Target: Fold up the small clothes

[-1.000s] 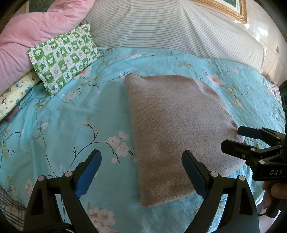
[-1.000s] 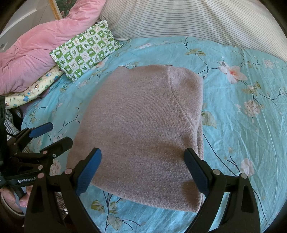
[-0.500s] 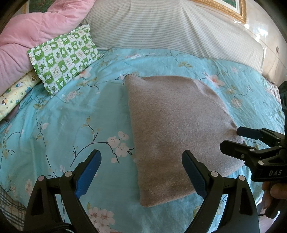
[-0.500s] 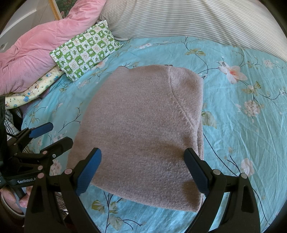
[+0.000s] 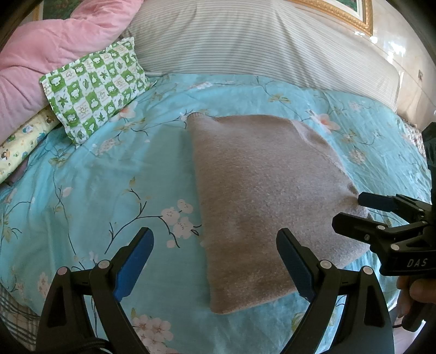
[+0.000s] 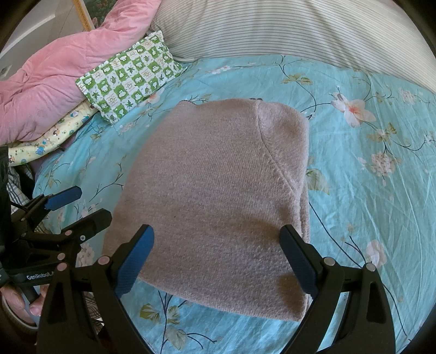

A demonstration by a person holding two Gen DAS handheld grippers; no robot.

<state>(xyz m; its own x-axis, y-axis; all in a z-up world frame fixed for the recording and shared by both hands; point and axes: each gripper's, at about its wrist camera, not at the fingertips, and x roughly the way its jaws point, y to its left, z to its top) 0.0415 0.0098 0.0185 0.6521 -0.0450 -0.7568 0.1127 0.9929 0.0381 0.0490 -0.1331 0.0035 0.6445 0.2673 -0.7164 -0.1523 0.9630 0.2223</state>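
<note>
A folded taupe knit sweater point(image 5: 261, 196) lies flat on the bed, on a turquoise floral sheet point(image 5: 103, 190). In the left wrist view it fills the centre and runs from about 12 o'clock down to 6 o'clock, its near corner reaching low in the frame. In the right wrist view the same sweater point(image 6: 218, 196) sits dead centre, with a raised seam curving down its 3 o'clock side and a thick folded edge along that side.

The left tool point(image 5: 215, 261) is spread wide, its 2 blue-padded fingers point(image 5: 133, 265) well apart and gripping nothing. Its 3 o'clock finger is over the sweater's near part; its 9 o'clock finger is over bare sheet. Whether either touches the fabric cannot be told.

The right tool point(image 6: 216, 261) is also spread wide and holds nothing, both fingers point(image 6: 135, 262) framing the sweater's near edge. From the left wrist view this right tool point(image 5: 354, 209) appears at 3 o'clock, its tips just beside the sweater's side edge, with part of a hand point(image 5: 417, 286) on the handle below. From the right wrist view the left tool point(image 6: 81, 203) shows at 9 o'clock, near the sweater's other side, with fingertips of a hand point(image 6: 16, 302) at 8 o'clock.

At 10 o'clock in both views lie a green-and-white checked pillow point(image 5: 95, 87), a pink quilt point(image 5: 46, 51) behind it, and a yellow cartoon-print cloth point(image 5: 21, 144) beneath. A striped bolster point(image 5: 259, 40) spans 12 o'clock, with a gilt picture frame point(image 5: 346, 13) above it at 1 o'clock.
</note>
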